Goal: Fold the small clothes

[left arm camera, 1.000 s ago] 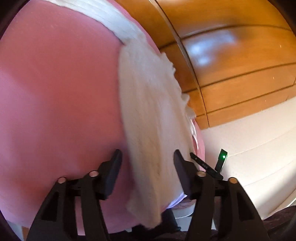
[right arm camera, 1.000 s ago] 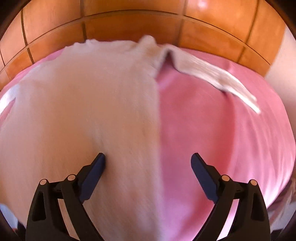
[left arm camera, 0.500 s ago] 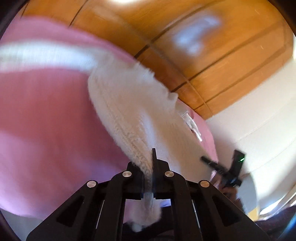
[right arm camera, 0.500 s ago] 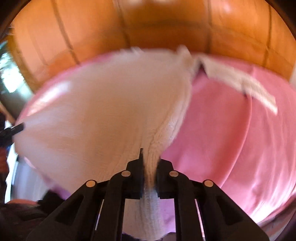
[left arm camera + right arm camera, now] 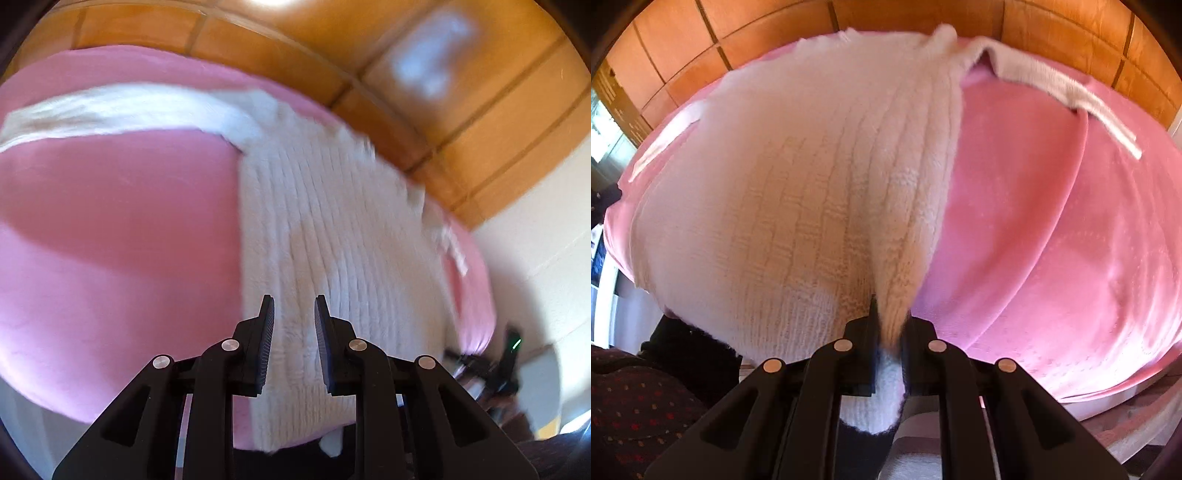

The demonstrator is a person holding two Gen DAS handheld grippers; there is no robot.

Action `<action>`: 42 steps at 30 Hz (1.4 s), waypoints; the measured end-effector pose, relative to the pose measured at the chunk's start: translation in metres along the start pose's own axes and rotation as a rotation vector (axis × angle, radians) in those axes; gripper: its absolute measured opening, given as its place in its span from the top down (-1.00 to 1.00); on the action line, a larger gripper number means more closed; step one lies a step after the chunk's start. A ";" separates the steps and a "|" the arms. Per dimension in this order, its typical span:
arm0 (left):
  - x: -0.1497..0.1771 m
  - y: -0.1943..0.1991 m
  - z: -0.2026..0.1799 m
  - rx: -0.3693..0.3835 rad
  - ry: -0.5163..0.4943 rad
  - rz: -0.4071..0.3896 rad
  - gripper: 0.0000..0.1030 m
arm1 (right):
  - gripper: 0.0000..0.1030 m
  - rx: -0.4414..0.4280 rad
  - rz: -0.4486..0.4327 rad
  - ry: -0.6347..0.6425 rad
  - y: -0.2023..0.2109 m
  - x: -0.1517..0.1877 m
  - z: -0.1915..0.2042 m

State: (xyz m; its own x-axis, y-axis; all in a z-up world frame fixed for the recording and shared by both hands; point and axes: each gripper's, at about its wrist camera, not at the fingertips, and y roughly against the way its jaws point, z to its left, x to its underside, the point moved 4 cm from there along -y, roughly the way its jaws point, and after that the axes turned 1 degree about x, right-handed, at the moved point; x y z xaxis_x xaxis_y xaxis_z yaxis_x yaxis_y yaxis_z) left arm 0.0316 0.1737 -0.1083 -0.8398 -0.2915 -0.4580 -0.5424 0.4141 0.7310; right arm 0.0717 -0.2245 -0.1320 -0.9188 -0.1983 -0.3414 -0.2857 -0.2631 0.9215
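A white ribbed knit sweater (image 5: 332,221) lies spread on a pink blanket (image 5: 110,240), one sleeve (image 5: 129,107) stretched out to the left. My left gripper (image 5: 293,299) hovers over the sweater's near hem. Its jaws are opening, a narrow gap between them, and the pads press on nothing. In the right wrist view the sweater (image 5: 812,184) bunches toward my right gripper (image 5: 890,314), which pinches the hem's right corner and lifts it off the pink blanket (image 5: 1052,240). Its jaws are starting to open with the knit still between them. The other sleeve (image 5: 1063,92) lies at the far right.
Orange-brown wooden panelling (image 5: 443,92) stands behind the pink surface, beside a white wall (image 5: 546,240). The other black gripper with a green light (image 5: 491,365) shows at the right edge. Dark patterned fabric (image 5: 639,406) sits low on the left in the right wrist view.
Both grippers went from wide open to shut on the sweater's hem. The left has since parted its jaws and risen, leaving the knit flat. The right has dragged its corner sideways.
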 end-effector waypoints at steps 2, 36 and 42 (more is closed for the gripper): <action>0.004 -0.027 -0.014 -0.011 -0.027 0.041 0.60 | 0.47 -0.014 -0.018 -0.024 0.005 -0.005 -0.006; -0.023 -0.138 -0.079 -0.264 -0.207 0.074 -0.40 | 0.88 0.283 -0.507 -0.888 0.039 -0.153 -0.369; -0.024 -0.141 -0.080 -0.270 -0.216 0.067 -0.47 | 0.89 0.345 -0.357 -0.964 0.009 -0.109 -0.400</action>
State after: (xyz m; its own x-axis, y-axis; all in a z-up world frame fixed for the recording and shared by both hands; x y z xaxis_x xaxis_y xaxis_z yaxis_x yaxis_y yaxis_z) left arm 0.1299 0.0536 -0.1601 -0.8744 -0.0699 -0.4802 -0.4847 0.1750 0.8570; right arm 0.2781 -0.5826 -0.1601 -0.5514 0.7024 -0.4501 -0.5022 0.1514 0.8514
